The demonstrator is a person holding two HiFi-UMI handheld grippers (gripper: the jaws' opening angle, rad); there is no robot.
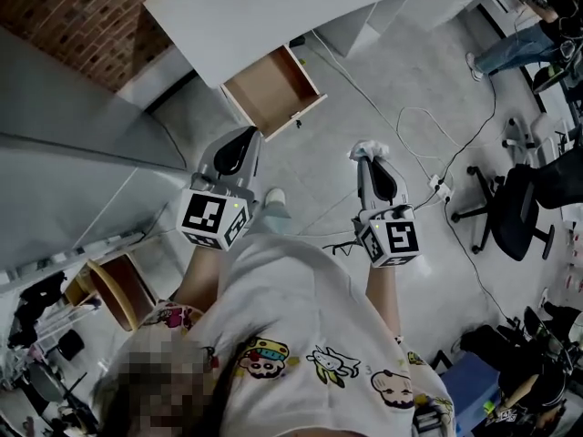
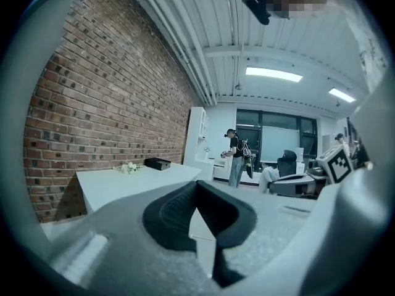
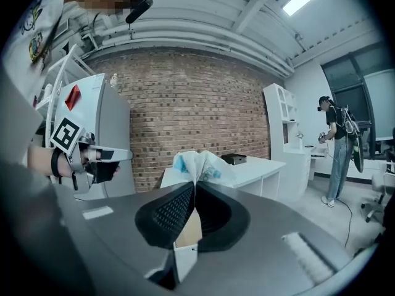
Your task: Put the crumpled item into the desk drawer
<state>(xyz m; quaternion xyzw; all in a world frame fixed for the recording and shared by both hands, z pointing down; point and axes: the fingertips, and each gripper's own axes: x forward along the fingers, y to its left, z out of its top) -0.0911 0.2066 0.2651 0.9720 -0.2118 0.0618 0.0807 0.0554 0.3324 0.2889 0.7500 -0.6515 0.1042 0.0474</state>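
The crumpled item [image 1: 371, 147], white paper with blue print, sticks out of the tips of my right gripper [image 1: 365, 156], which is shut on it. In the right gripper view the crumpled item [image 3: 199, 164] fans out just past the closed right gripper [image 3: 195, 185]. The desk drawer [image 1: 273, 90] stands pulled open under the white desk [image 1: 273, 7], its wooden inside bare, ahead of both grippers. My left gripper [image 1: 248, 137] hangs just short of the drawer's near edge. In its own view the left gripper [image 2: 197, 184] is shut with nothing in it.
Cables [image 1: 428, 121] and a power strip [image 1: 440, 187] lie on the floor to the right, by a black office chair [image 1: 510, 209]. A wooden stool [image 1: 117, 289] stands at lower left. A person [image 1: 533, 27] is at the far right. A brick wall [image 1: 82, 16] backs the desk.
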